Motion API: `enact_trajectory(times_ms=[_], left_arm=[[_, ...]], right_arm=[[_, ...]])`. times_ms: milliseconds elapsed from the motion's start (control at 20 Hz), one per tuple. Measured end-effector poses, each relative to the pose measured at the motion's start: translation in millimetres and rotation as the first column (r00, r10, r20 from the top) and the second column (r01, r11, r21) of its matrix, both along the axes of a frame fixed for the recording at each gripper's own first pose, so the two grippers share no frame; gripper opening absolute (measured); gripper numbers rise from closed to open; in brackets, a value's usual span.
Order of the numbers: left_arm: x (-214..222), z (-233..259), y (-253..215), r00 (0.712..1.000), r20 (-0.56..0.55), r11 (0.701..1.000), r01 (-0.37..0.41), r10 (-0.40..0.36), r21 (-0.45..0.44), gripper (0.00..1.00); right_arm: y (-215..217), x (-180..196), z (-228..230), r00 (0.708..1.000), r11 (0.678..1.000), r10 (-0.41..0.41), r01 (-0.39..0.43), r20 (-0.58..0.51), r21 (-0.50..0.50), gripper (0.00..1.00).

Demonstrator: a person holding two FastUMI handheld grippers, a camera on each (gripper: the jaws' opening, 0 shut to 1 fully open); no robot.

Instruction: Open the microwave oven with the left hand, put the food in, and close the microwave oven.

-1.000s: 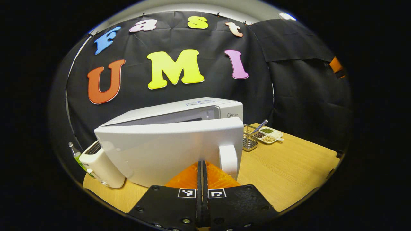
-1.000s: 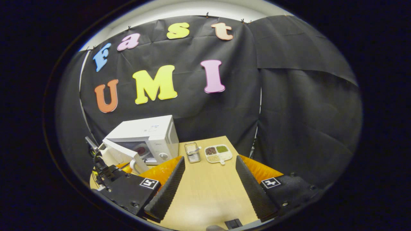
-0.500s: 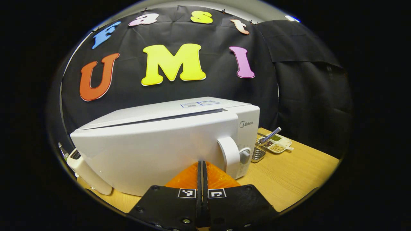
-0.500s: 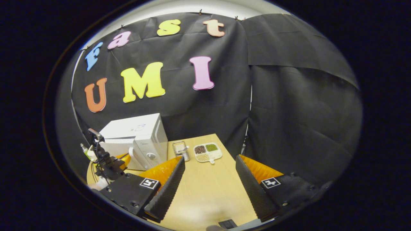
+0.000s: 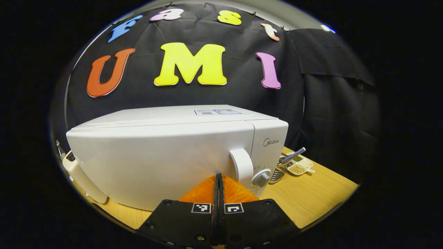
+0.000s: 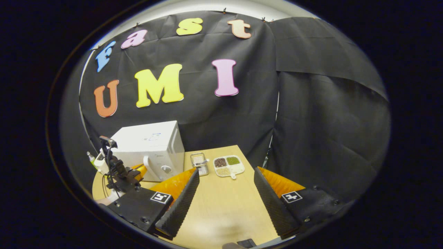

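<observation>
White boxy microwave oven (image 5: 166, 152) door flush; wire basket (image 6: 200, 163), divided dish (image 6: 228, 165) right on wooden surface (image 6: 221, 204). Left gripper (image 5: 218, 180) fingers clenched against door; right gripper (image 6: 226, 185) fingers released, empty.

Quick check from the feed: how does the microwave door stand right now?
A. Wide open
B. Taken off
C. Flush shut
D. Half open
C: the microwave door sits flush with the control panel, no gap along its top edge, with the shut left claw at its front.

microwave door (image 5: 155, 162) swung shut, flush now
</observation>
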State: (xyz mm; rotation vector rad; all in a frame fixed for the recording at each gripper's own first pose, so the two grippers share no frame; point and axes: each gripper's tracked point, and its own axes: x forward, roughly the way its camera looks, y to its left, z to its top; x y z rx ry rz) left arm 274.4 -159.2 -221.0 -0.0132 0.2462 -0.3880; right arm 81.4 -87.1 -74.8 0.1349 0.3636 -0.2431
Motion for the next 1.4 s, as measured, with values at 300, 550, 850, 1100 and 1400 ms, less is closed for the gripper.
enact_trajectory(times_ms=[300,550,850,1100,1400], left_arm=[[-4.8,1.1,11.4,1.000,-0.004,1.000,-0.013,0.013,0.018,0.00],[-24.0,-0.8,47.3,0.996,0.014,0.990,-0.090,0.089,0.113,0.00],[-74.3,-12.1,61.6,0.998,-0.009,0.986,-0.060,0.062,0.154,0.97],[-125.7,-15.2,75.6,0.996,-0.049,0.989,-0.064,0.071,0.132,0.97],[-199.0,24.7,116.5,0.988,-0.042,0.987,-0.147,0.149,0.058,0.96]], right_arm=[[2.3,-5.5,2.1,1.000,1.000,-0.003,0.003,0.006,0.015,1.00],[10.5,-11.3,1.2,1.000,0.999,0.008,-0.009,0.015,0.035,1.00],[40.1,-24.3,-2.5,0.997,0.997,0.070,-0.070,0.027,0.026,1.00],[64.0,-37.3,-10.5,0.993,0.993,0.115,-0.115,0.026,0.017,1.00],[97.4,-45.9,-20.8,0.982,0.983,0.185,-0.185,0.029,-0.001,0.92]])
